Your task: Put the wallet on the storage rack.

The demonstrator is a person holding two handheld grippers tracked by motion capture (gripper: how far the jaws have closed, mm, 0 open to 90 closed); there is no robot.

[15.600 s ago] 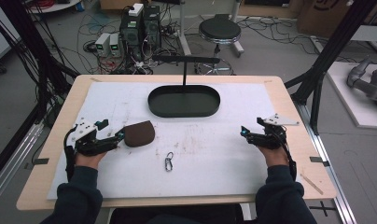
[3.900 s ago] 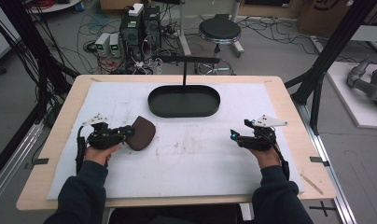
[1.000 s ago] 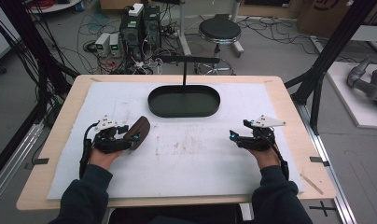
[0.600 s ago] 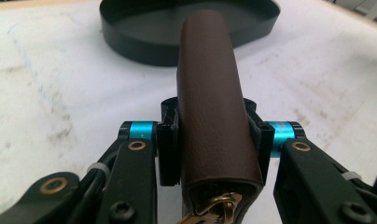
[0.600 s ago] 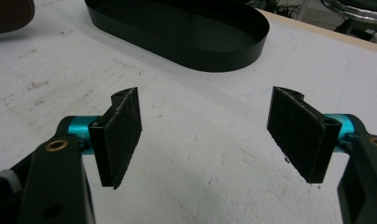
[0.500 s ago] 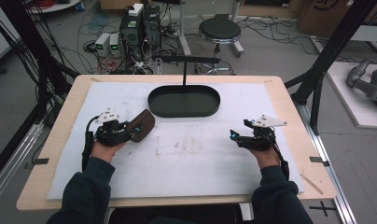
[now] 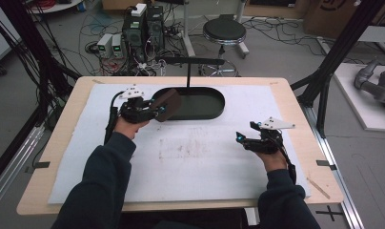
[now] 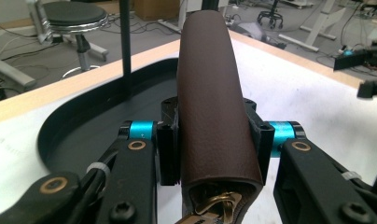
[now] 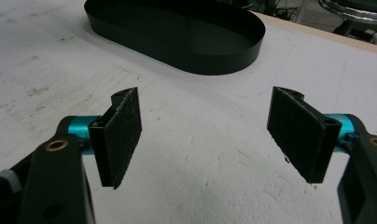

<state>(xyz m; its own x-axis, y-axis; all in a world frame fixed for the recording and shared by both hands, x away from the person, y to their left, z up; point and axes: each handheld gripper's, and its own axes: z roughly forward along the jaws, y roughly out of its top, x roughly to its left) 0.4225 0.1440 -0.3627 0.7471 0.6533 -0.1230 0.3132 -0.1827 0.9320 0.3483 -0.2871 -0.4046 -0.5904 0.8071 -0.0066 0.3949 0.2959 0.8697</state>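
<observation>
A brown leather pouch (image 7: 168, 103) with a brass zip pull hangs in the air at the left end of the black oval tray (image 7: 214, 112). My left gripper (image 7: 158, 109) is shut on it; its jaws have just been closing with the pouch between them. In the left gripper view the pouch (image 8: 210, 84) stands between the pads (image 8: 169, 144), above the tray (image 8: 74, 126). My right gripper (image 7: 239, 137) rests low over the white mat at the right, open. Its pads (image 9: 123, 135) stand wide apart with nothing between them, and the tray (image 9: 177, 58) lies ahead.
A white mat (image 7: 190, 162) covers the wooden table (image 7: 295, 109). A thin black post (image 7: 188, 74) with a crossbar rises behind the tray. Beyond the table's far edge are a stool (image 7: 224, 31), computer boxes (image 7: 143, 26) and cables on the floor.
My left gripper has risen and moved right and away with the pouch, from the mat to the tray's left end. The right gripper has stayed put.
</observation>
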